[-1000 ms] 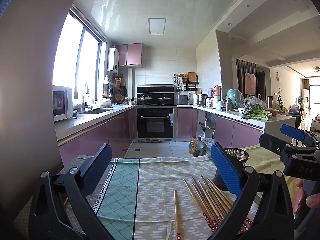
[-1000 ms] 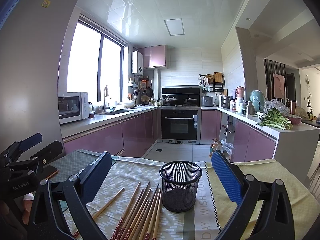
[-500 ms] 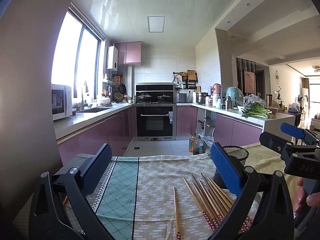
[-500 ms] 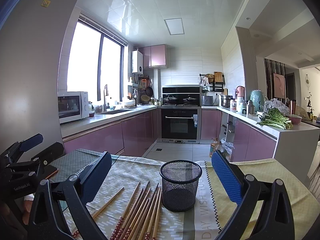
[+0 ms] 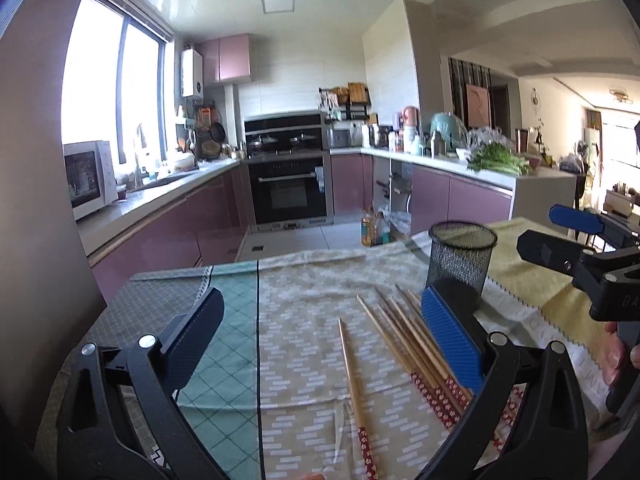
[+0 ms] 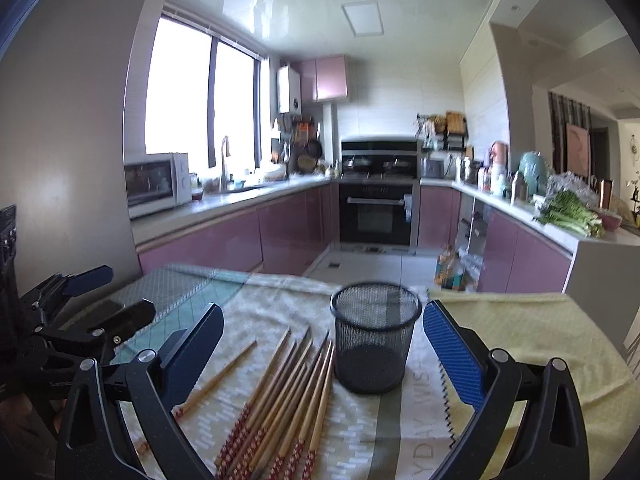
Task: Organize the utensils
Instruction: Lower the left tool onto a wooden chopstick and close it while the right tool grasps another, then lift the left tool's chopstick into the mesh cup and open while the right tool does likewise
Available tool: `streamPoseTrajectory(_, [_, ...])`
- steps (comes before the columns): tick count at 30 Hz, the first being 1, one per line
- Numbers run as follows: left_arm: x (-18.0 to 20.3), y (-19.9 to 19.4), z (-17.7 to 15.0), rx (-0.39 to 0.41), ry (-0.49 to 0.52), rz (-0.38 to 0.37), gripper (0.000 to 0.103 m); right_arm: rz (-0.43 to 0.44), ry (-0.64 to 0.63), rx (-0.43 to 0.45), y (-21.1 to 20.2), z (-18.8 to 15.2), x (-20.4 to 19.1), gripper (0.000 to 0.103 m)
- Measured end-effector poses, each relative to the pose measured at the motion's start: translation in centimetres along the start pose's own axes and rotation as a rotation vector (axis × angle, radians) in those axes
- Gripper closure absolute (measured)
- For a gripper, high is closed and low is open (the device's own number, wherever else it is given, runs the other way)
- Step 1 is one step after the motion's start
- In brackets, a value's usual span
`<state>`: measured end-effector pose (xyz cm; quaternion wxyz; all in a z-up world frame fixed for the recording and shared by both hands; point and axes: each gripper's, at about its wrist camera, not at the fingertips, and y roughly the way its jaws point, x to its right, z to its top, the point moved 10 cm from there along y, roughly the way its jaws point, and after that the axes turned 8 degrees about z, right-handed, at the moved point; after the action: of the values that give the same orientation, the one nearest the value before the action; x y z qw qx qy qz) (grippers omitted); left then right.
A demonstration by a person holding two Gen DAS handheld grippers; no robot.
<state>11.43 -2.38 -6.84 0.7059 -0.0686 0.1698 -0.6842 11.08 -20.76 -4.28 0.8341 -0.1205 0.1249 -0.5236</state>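
Note:
Several wooden chopsticks with red patterned ends lie fanned on the tablecloth, with one single chopstick apart to their left. They also show in the right wrist view. A black mesh cup stands upright just right of them, also seen in the left wrist view. My left gripper is open and empty above the single chopstick. My right gripper is open and empty above the bundle and the cup.
The table carries a patchwork cloth in teal, beige and yellow. Its far edge drops to the kitchen floor. Pink cabinets, an oven and counters stand beyond. The other gripper shows at each view's side.
Both grippers have tilted downward and moved closer over the table, so the chopsticks and the cup sit higher and larger in view. Nothing was grasped.

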Motion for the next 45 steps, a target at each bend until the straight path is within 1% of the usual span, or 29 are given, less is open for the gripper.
streamPoseTrajectory(2, [0.4,1.6,-1.8,-0.091,0.042,-0.010,0.006,0.000,-0.014,-0.077,1.3,-1.5,0.0,0.006])
streamPoseTrajectory(4, [0.5,3.0,-3.3,-0.169,0.060,-0.030,0.006,0.012,-0.030,-0.160,2.6,-3.1,-0.3,0.012])
streamPoseTrajectory(5, [0.6,3.7,-4.1,-0.207,0.068,-0.047,0.008,0.017,-0.035,-0.201,3.2,-3.9,-0.4,0.019])
streamPoseTrajectory(7, [0.8,4.9,-5.6,-0.265,0.072,-0.069,0.015,0.018,-0.036,-0.285,4.4,-5.6,-0.3,0.026])
streamPoseTrajectory(9, [1.1,5.7,-6.7,-0.317,0.075,-0.100,0.021,0.027,-0.016,-0.354,5.5,-6.9,0.1,0.042])
streamPoseTrajectory(10, [1.1,6.1,-7.2,-0.333,0.075,-0.110,0.025,0.032,0.002,-0.381,6.0,-7.6,0.5,0.044])
streamPoseTrajectory(12, [1.5,6.8,-7.9,-0.365,0.082,-0.133,0.031,0.038,0.035,-0.427,7.1,-8.5,1.1,0.057])
streamPoseTrajectory(13, [1.7,7.1,-8.2,-0.379,0.087,-0.145,0.035,0.041,0.045,-0.442,7.4,-9.0,1.2,0.061])
streamPoseTrajectory(14, [1.9,7.4,-8.5,-0.391,0.091,-0.156,0.037,0.048,0.055,-0.458,7.8,-9.3,1.3,0.068])
streamPoseTrajectory(15, [2.2,7.7,-8.6,-0.404,0.095,-0.165,0.042,0.053,0.058,-0.473,8.1,-9.5,1.3,0.074])
streamPoseTrajectory(16, [2.4,8.1,-8.8,-0.420,0.099,-0.176,0.048,0.057,0.058,-0.486,8.3,-9.7,1.3,0.075])
streamPoseTrajectory(17, [2.7,8.4,-9.0,-0.438,0.100,-0.191,0.051,0.061,0.060,-0.496,8.5,-9.8,1.2,0.076])
streamPoseTrajectory(19, [3.0,8.9,-9.3,-0.471,0.094,-0.214,0.060,0.071,0.053,-0.517,9.0,-10.0,0.9,0.079])
streamPoseTrajectory(21, [3.3,9.5,-9.6,-0.505,0.088,-0.235,0.065,0.071,0.036,-0.536,9.5,-10.2,0.8,0.081])
streamPoseTrajectory(22, [3.4,9.9,-9.8,-0.520,0.085,-0.239,0.067,0.073,0.033,-0.538,9.7,-10.1,0.8,0.082])
streamPoseTrajectory(24, [3.5,10.3,-9.6,-0.525,0.080,-0.245,0.068,0.077,0.031,-0.541,10.2,-10.0,0.8,0.085])
streamPoseTrajectory(25, [3.6,10.6,-9.5,-0.528,0.080,-0.247,0.070,0.083,0.038,-0.542,10.4,-9.9,0.8,0.086])
streamPoseTrajectory(27, [3.8,10.9,-9.4,-0.533,0.075,-0.251,0.073,0.100,0.062,-0.542,10.7,-9.9,0.9,0.092])
streamPoseTrajectory(29, [4.0,11.1,-9.3,-0.536,0.067,-0.257,0.079,0.118,0.091,-0.538,10.8,-9.8,1.0,0.094])
streamPoseTrajectory(30, [4.2,11.1,-9.3,-0.540,0.059,-0.266,0.088,0.123,0.102,-0.537,10.9,-9.8,1.0,0.094])
streamPoseTrajectory(31, [4.4,11.2,-9.2,-0.544,0.047,-0.278,0.092,0.128,0.109,-0.535,10.8,-9.8,1.0,0.094])
streamPoseTrajectory(36, [4.5,10.9,-8.9,-0.547,0.007,-0.303,0.095,0.172,0.149,-0.505,9.8,-9.1,0.9,0.097])
streamPoseTrajectory(39, [4.5,10.1,-8.1,-0.529,-0.006,-0.321,0.095,0.199,0.154,-0.471,8.9,-8.2,0.6,0.097])
streamPoseTrajectory(41, [4.4,9.4,-7.2,-0.506,-0.013,-0.334,0.095,0.223,0.151,-0.433,8.0,-7.1,0.2,0.097])
streamPoseTrajectory(45, [4.4,7.9,-4.4,-0.450,-0.038,-0.389,0.095,0.250,0.144,-0.343,6.2,-4.4,0.0,0.097])
